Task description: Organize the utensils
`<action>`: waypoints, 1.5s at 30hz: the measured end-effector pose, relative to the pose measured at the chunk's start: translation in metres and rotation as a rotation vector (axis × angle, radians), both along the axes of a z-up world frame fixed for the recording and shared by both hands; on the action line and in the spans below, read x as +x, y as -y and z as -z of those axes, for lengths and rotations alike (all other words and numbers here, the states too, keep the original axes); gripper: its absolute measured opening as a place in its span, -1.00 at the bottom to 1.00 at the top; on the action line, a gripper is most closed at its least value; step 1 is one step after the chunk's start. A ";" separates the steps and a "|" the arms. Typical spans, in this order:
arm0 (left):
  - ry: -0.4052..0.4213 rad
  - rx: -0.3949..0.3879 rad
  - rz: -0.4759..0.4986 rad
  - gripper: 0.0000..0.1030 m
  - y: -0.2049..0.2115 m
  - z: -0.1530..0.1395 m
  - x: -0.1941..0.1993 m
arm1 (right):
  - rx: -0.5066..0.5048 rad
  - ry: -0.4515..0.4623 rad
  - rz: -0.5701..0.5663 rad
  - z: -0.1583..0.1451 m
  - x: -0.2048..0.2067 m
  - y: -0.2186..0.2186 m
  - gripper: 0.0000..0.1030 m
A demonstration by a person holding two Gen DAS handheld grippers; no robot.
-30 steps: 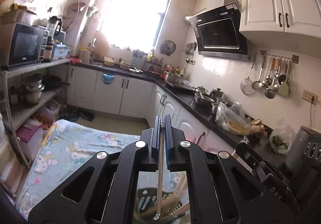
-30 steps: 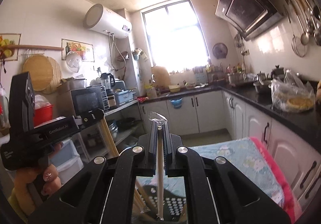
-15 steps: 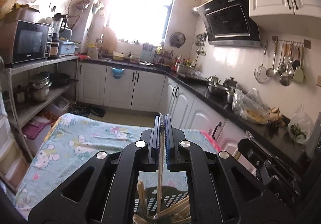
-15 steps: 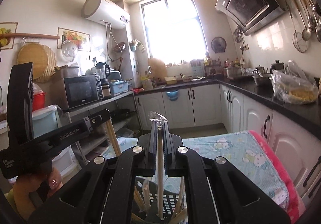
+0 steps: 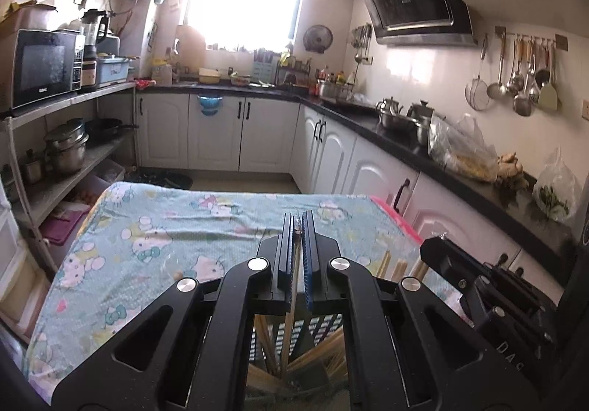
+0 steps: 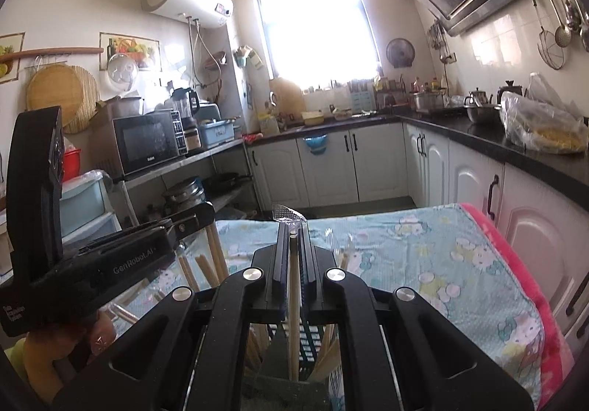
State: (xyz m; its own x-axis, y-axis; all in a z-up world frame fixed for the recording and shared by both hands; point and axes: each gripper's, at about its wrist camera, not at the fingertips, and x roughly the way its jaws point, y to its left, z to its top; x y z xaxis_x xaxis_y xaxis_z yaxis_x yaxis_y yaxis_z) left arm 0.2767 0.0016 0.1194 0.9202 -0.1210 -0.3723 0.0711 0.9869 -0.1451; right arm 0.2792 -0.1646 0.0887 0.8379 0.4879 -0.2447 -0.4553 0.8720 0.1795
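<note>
1. Table [image 5: 154, 227], cloth-covered, carries a slotted utensil basket [image 6: 313, 341] at its near edge; most of the basket is hidden behind both tools.
2. Left hand-held gripper [image 5: 299, 227] is clamped on one chopstick [image 5: 289, 333], tip over the basket. Risk: it snags on loose chopsticks [image 5: 324, 348] already inside.
3. Right hand-held gripper [image 6: 293, 227] is clamped on its own chopstick [image 6: 293, 300]. Risk: the two tools collide, being close.
4. Basket floor unseen.
</note>
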 end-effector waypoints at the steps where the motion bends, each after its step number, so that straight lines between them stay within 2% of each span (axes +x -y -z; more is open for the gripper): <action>1: -0.010 0.002 0.003 -0.96 0.000 0.002 0.000 | -0.002 -0.004 0.000 0.001 -0.001 0.000 -0.88; 8: -0.048 0.007 0.025 -0.96 0.002 0.011 -0.007 | -0.017 -0.032 -0.001 0.006 -0.008 0.003 -0.87; 18: -0.068 0.011 0.038 -0.94 0.000 0.012 -0.028 | -0.028 -0.069 0.008 0.012 -0.021 0.011 -0.57; 31: -0.088 -0.001 0.062 -0.34 -0.007 0.010 -0.063 | -0.043 -0.075 0.019 0.015 -0.045 0.018 -0.39; 36: -0.088 -0.003 0.072 -0.19 -0.007 0.011 -0.077 | -0.056 -0.077 0.027 0.017 -0.057 0.021 -0.31; 41: -0.093 -0.005 0.076 -0.02 -0.007 0.018 -0.092 | -0.068 -0.084 0.025 0.024 -0.070 0.024 -0.21; 45: -0.105 -0.011 0.077 0.11 -0.009 0.025 -0.101 | -0.070 -0.096 0.021 0.030 -0.081 0.027 -0.04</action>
